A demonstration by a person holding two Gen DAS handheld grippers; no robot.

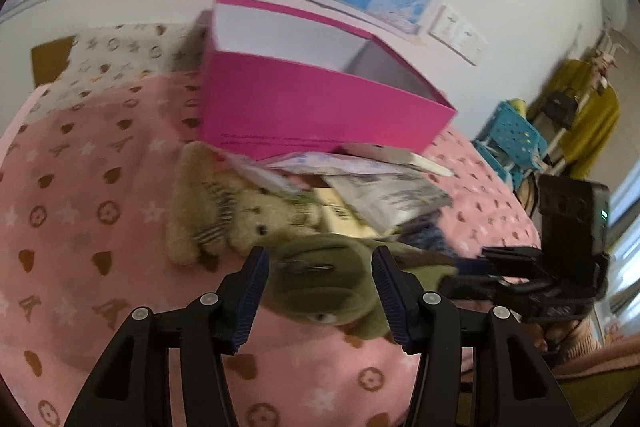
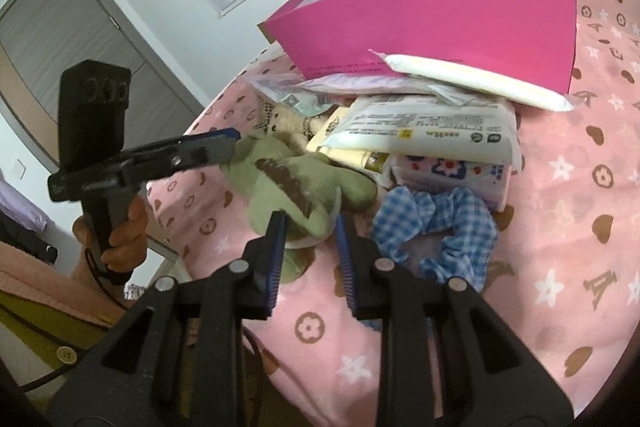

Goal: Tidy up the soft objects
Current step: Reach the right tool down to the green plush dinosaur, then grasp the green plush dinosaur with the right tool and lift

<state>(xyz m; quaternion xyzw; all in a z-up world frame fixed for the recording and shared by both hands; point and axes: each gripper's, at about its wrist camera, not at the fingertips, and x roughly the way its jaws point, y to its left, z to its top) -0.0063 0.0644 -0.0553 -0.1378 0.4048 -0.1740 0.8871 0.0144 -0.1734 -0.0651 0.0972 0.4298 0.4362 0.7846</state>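
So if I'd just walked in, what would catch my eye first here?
Probably the bright pink box, open-topped, at the back of the pink patterned bedspread, with soft packets piled against its front. Next, the green plush toy in front of that heap, lying between the left gripper jaws, a beige teddy bear beside it.

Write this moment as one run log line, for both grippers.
left gripper: around green plush toy head, grip unclear | right gripper: shut on its other end

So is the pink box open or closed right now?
Open. The pink box has no lid on top, and its white inside walls show.
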